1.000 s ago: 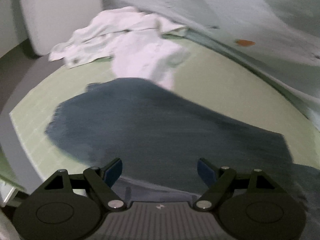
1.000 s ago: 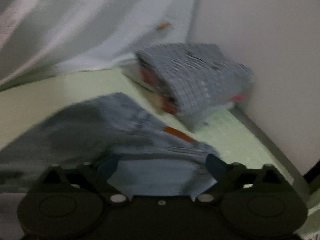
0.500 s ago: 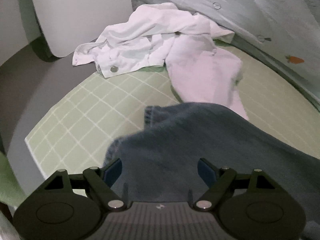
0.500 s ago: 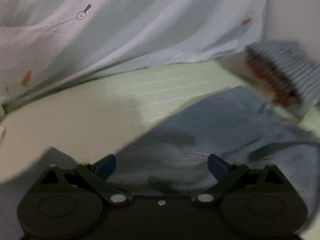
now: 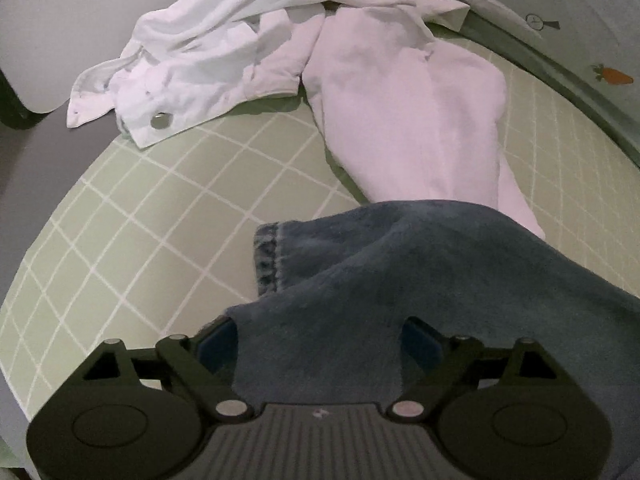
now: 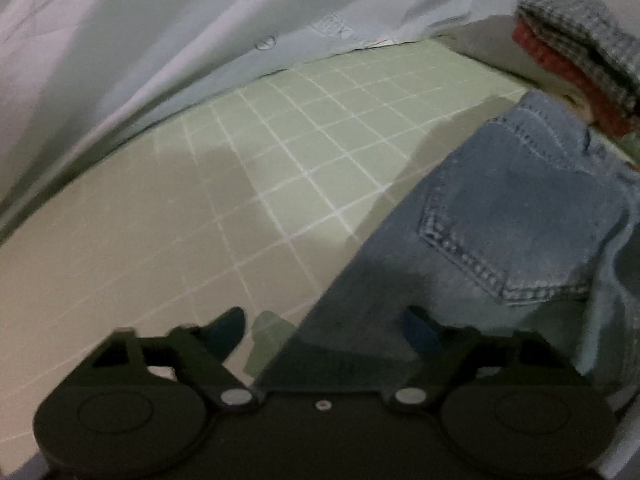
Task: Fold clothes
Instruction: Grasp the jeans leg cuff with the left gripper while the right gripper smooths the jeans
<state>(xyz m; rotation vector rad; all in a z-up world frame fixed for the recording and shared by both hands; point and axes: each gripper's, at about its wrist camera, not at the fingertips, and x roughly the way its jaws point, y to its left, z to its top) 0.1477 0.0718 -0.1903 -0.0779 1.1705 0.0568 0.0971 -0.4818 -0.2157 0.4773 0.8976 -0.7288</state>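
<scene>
Sliding across the bed within the last second, both views now frame other parts of the scene: the left wrist camera, which earlier looked over a wide flat spread of denim, now has the hemmed leg end of the jeans (image 5: 400, 280) filling the lower centre and lower right, and the white shirt (image 5: 224, 52) with its pale pink neighbour (image 5: 404, 112) sits larger in the upper half. The right wrist camera, earlier facing the folded stack (image 6: 580, 52), now shows that stack pushed into the upper right corner, with the back pocket of the jeans (image 6: 520, 224) at centre right. By my reading, the pair of jeans has been carried or doubled toward this end of the green grid sheet (image 5: 160, 208), so one fold looks under way and not yet pressed flat.

In the left view, the left gripper (image 5: 320, 340) has its jaws opening; denim lies between them and drapes over the body of the tool, yet the left pad stands clear of the cloth edge, so the grip looks released. In the right view, the right gripper (image 6: 328, 328) has its jaws closing. The slanted edge of the denim runs between them at lower centre, close to the right finger, while the left finger hangs over bare sheet (image 6: 280, 140); the pads do not yet pinch the cloth.
</scene>
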